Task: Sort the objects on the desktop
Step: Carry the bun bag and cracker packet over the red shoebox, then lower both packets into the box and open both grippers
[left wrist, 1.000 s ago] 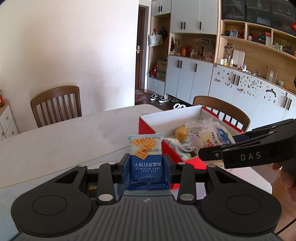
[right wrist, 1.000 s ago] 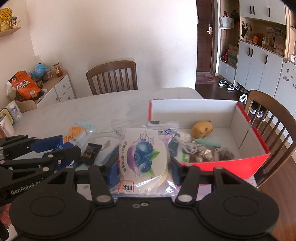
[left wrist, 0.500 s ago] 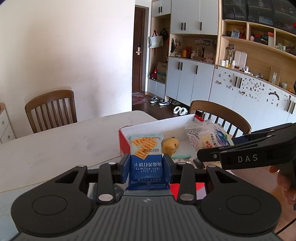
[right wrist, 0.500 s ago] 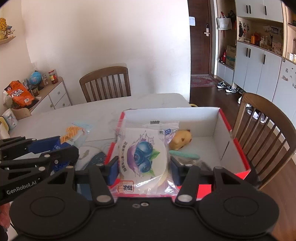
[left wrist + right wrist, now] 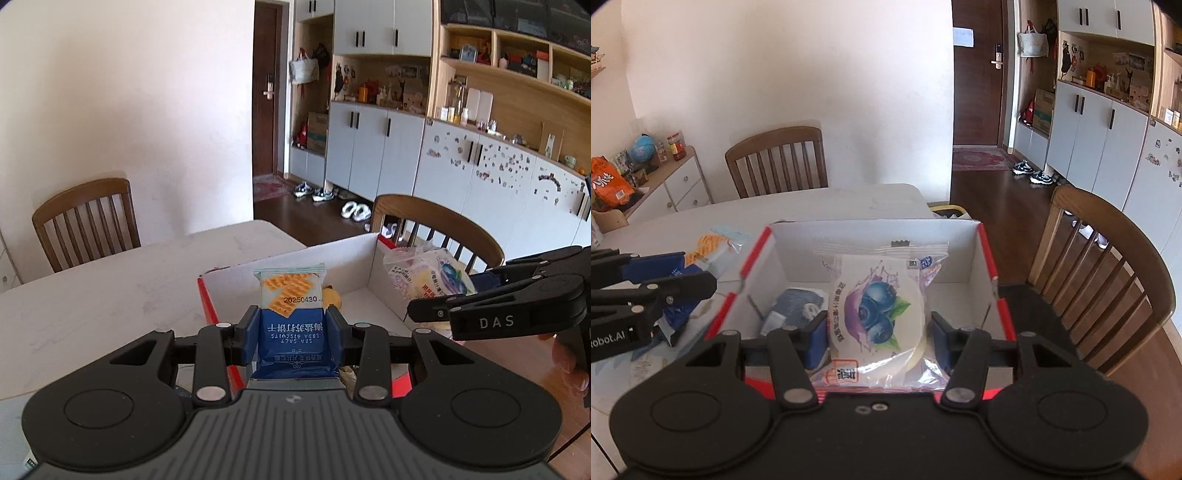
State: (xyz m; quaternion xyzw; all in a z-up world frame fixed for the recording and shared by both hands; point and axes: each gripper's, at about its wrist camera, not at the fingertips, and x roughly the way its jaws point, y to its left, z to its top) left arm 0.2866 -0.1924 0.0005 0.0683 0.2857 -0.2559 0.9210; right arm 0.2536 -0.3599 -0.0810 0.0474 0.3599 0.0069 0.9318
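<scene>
My left gripper point(image 5: 291, 334) is clamped on a soda biscuit packet point(image 5: 291, 317), holding it upright above the near left corner of the red and white box point(image 5: 295, 262) on the white table point(image 5: 110, 291). My right gripper point(image 5: 879, 332) is clamped on a blueberry pastry packet point(image 5: 879, 314), held over the open box, whose floor shows a dark blue packet point(image 5: 798, 306). A yellow plush toy point(image 5: 332, 297) lies inside, behind the biscuits
</scene>
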